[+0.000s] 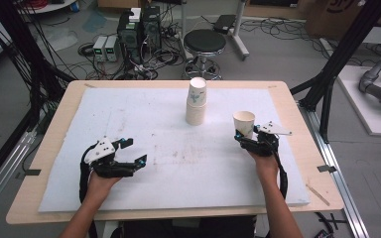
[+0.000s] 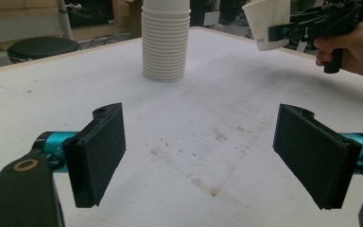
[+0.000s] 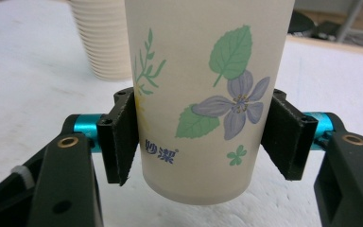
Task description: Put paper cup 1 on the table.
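The right gripper (image 3: 203, 142) pinches a flowered paper cup (image 3: 203, 94), apparently lifted off the desk (image 1: 154, 148); keep it upright, squeeze lightly. Left gripper (image 2: 198, 156) is spread, empty.

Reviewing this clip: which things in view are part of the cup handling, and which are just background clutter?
In play:
right gripper, shut on a flowered paper cup
stack of paper cups
left gripper, open, holding nothing
white table mat

Lying about:
black stool
computer towers
floor cables
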`<state>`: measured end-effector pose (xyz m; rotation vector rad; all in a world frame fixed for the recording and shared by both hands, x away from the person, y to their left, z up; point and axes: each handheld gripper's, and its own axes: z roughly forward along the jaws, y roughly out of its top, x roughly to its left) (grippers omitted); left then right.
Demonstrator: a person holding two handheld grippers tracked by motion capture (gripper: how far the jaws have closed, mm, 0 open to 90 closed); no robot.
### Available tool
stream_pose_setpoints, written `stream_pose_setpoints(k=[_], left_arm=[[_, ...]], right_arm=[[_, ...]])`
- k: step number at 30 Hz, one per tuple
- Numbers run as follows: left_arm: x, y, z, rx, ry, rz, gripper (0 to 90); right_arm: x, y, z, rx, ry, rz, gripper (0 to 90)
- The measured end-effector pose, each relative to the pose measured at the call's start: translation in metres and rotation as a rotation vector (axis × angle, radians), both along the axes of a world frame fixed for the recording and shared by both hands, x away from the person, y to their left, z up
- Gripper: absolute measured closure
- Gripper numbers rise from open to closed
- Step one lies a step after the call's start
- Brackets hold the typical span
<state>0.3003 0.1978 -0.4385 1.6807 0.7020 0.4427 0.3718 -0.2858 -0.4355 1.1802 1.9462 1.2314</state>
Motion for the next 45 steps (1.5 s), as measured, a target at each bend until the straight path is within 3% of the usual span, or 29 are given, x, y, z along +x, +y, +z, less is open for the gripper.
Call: stream_pose_setpoints(k=[5, 9, 13, 20, 27, 31, 35, 45], left_arm=[[0.001, 0.000, -0.001, 0.006, 0.004, 0.000, 17.8], [0.002, 0.000, -0.002, 0.005, 0.009, 0.005, 17.9], [0.002, 0.000, -0.003, 0.008, 0.013, 0.007, 18.0], [0.001, 0.001, -0.003, 0.005, 0.023, 0.012, 18.0], [0.002, 0.000, -0.004, 0.007, 0.037, 0.008, 18.2], [0.002, 0.001, -0.004, 0.003, 0.042, 0.008, 18.1], [0.002, 0.001, -0.004, -0.003, 0.042, 0.010, 17.9], [0.002, 0.007, -0.002, -0.038, 0.057, 0.037, 16.7]], right_arm=[[0.008, 0.001, -0.011, -0.025, 0.075, -0.032, 35.3], [0.009, 0.002, -0.013, -0.052, 0.084, -0.032, 35.4], [0.008, 0.001, -0.013, -0.090, 0.121, -0.035, 35.3], [-0.001, -0.004, -0.012, -0.150, 0.140, -0.016, 35.4], [-0.004, -0.011, -0.014, -0.119, 0.165, -0.007, 33.4], [-0.006, -0.014, -0.013, -0.089, 0.175, -0.031, 21.9], [-0.013, -0.019, -0.010, -0.066, 0.180, -0.009, 21.7], [-0.043, -0.026, 0.005, -0.039, 0.130, 0.028, 20.0]])
